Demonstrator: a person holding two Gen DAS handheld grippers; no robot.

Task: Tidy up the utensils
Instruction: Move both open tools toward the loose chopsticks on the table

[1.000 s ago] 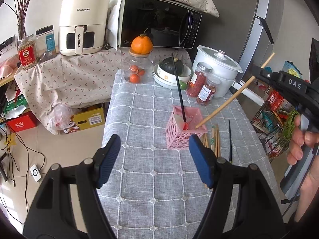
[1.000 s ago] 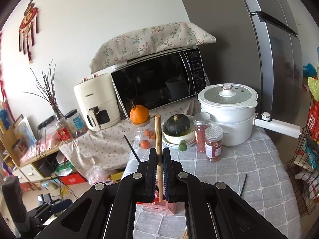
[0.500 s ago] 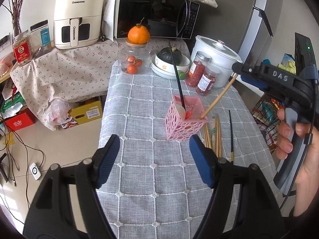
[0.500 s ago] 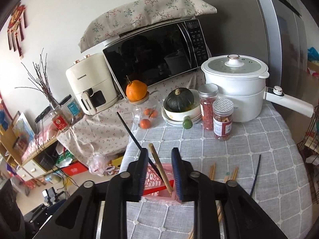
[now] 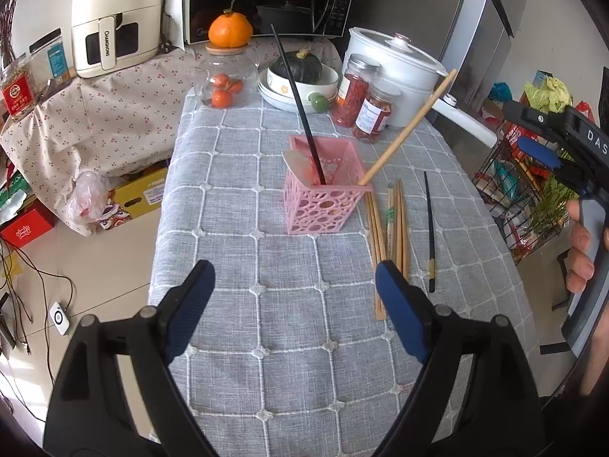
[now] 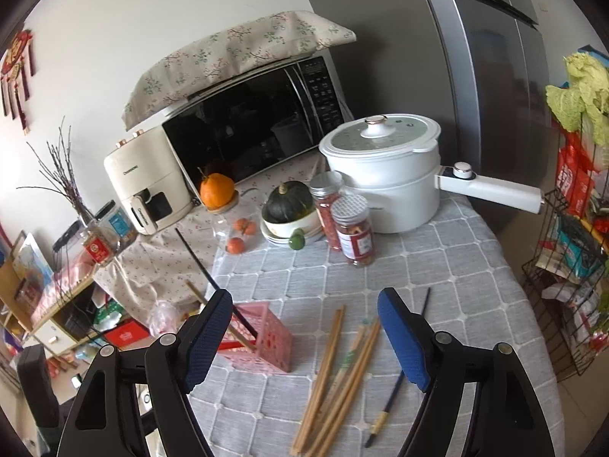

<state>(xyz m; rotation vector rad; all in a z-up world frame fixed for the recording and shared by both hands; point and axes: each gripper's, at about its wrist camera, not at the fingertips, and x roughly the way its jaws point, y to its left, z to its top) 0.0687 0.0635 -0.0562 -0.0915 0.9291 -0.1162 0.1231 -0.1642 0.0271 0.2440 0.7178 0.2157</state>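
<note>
air fryer (image 5: 114, 19) reads "changhong"; right gripper (image 6: 304, 327) and left gripper (image 5: 293, 293) just spread, empty.

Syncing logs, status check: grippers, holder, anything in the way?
Both grippers open and empty, left, right, jaws just widened. Pink holder has two chopsticks; wooden bundle and black chopstick on cloth. Path clear.
</note>
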